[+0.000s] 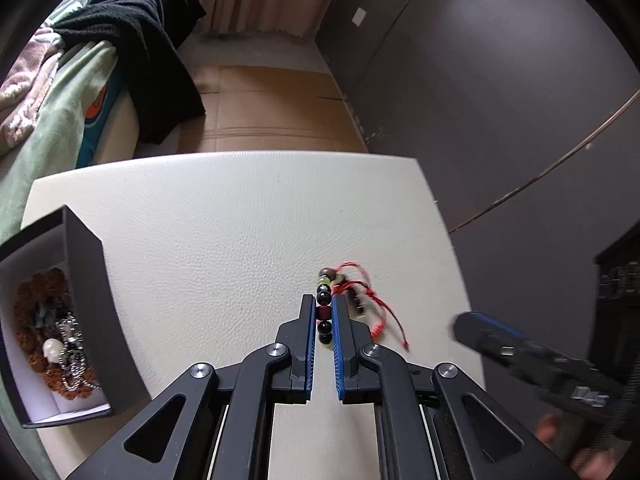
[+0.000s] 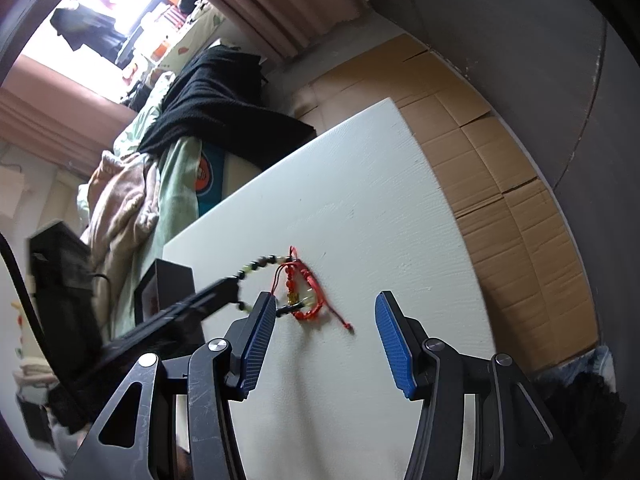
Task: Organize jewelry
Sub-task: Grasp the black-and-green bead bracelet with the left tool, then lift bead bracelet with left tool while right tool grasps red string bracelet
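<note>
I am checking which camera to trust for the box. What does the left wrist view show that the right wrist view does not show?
Only the left wrist view shows the inside of the dark box, with jewelry piled in it, and the left gripper shut on the beaded bracelet.

Only the right wrist view shows the right gripper with its jaws open and nothing between them, and the red cord bracelet clearly.

Both show the white table, the bracelets and the black garment.

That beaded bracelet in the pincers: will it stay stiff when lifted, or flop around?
The beaded bracelet will probably droop, since it's beads on cord. Its round beads look smooth, so they might slip between the left gripper pads. The red cord bracelet may drag along.
</note>
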Available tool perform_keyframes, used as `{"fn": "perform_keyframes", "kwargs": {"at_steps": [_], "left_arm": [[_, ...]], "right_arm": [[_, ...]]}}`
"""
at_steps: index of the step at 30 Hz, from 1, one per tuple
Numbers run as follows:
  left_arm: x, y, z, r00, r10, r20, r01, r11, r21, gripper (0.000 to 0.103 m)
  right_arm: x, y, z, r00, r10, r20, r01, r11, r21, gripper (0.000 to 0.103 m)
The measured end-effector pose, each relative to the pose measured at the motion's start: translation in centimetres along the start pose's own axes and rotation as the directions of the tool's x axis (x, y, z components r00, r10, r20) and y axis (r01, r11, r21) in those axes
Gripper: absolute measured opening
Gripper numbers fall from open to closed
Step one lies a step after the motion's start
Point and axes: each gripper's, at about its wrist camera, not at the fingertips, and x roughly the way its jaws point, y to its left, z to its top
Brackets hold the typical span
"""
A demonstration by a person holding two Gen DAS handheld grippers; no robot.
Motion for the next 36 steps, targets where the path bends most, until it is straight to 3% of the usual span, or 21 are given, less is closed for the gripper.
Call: {"fn": "perform_keyframes", "kwargs": {"at_steps": [9,15,21,23,24,27,30,36], "left_arm": [[-2.8,0.8,0.3,0.999,0.005,0.035,-0.005,1.0,-0.006,0.007],[-4.5,2.1,0.4,0.998,0.022,0.051,-0.021,1.0,-0.023,0.007],[-6.4,3.6,0.6,0.996,0.044,0.076,-0.041,0.998,-0.043,0.007],[-7.2,4.1,0.6,0.995,0.051,0.087,-0.047,0.998,-0.052,0.007],[-7.6,4.4,0.6,0.994,0.053,0.091,-0.048,0.997,-0.056,0.007],[-9.0,5.2,0.4,0.992,0.058,0.108,-0.051,0.997,-0.064,0.007],[-10.8,6.1,0.4,0.989,0.064,0.136,-0.053,0.995,-0.079,0.007],[-14.1,7.7,0.0,0.978,0.082,0.19,-0.062,0.992,-0.108,0.008]], "right_arm": [[2.2,1.1,-0.1,0.999,-0.03,-0.028,0.029,0.998,-0.05,0.053],[5.2,2.4,0.0,0.993,-0.105,-0.059,0.097,0.987,-0.127,0.046],[6.0,3.5,0.0,0.986,-0.163,-0.029,0.154,0.968,-0.196,0.043],[6.2,4.0,-0.3,0.981,-0.191,-0.025,0.18,0.955,-0.237,0.029],[6.6,4.3,-0.5,0.981,-0.19,-0.044,0.173,0.951,-0.258,0.007],[7.1,5.3,-1.3,0.972,-0.23,-0.041,0.204,0.922,-0.331,0.005],[7.0,5.3,-1.4,0.981,-0.178,-0.071,0.149,0.94,-0.307,0.004],[4.4,7.1,-1.4,0.999,-0.033,-0.029,0.024,0.958,-0.284,0.003]]}}
